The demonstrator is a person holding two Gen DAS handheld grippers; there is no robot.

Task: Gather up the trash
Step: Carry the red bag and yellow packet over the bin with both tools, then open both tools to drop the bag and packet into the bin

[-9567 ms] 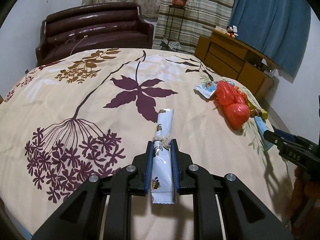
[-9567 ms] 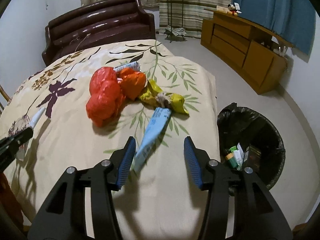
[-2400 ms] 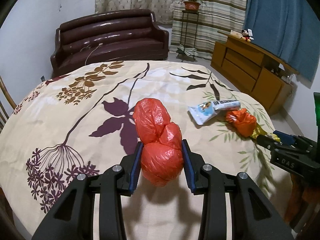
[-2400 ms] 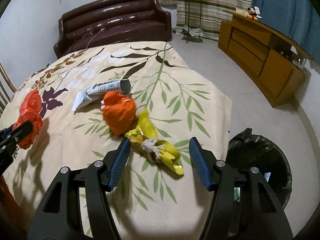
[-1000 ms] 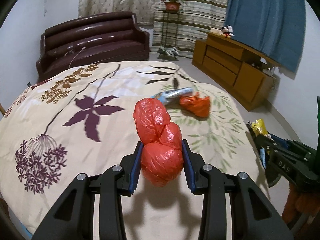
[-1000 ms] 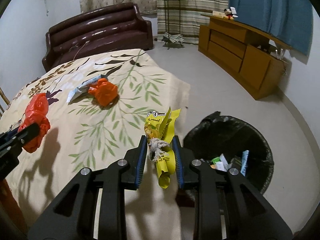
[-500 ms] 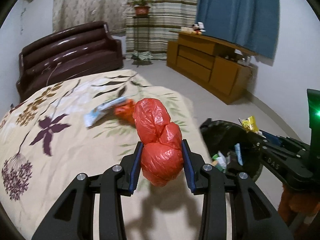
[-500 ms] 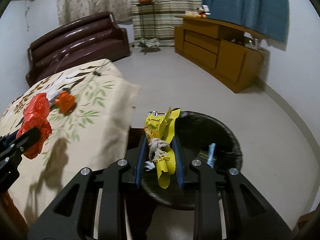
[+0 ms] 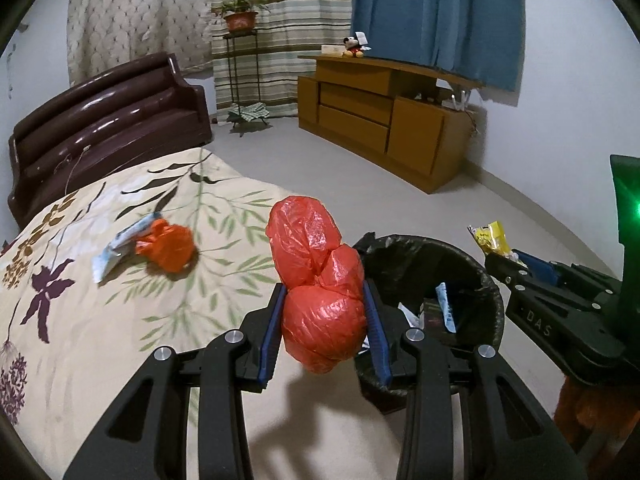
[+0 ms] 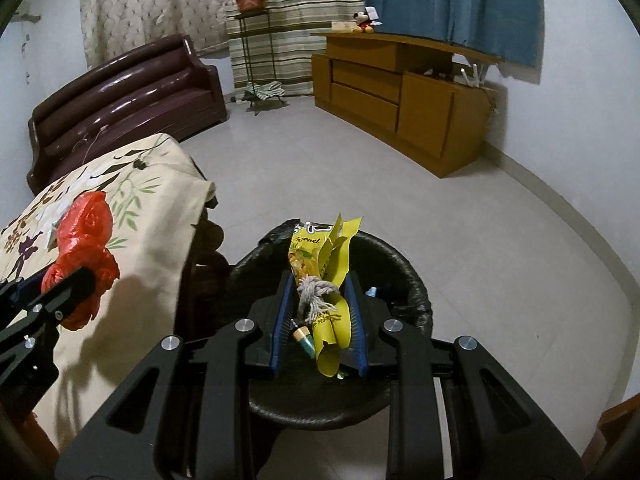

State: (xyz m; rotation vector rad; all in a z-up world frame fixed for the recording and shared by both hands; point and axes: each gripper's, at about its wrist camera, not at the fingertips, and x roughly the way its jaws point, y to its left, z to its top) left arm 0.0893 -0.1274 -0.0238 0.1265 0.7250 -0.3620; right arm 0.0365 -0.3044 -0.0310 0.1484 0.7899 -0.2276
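My left gripper (image 9: 324, 322) stays clamped on the red plastic bag (image 9: 316, 284), now at the bed's edge beside the black bin (image 9: 472, 264). My right gripper (image 10: 318, 316) keeps its narrow pinch on the yellow wrapper (image 10: 324, 280), which has swung from over the bed to above the bin.

Red bag (image 9: 320, 288) in left gripper (image 9: 324, 332)
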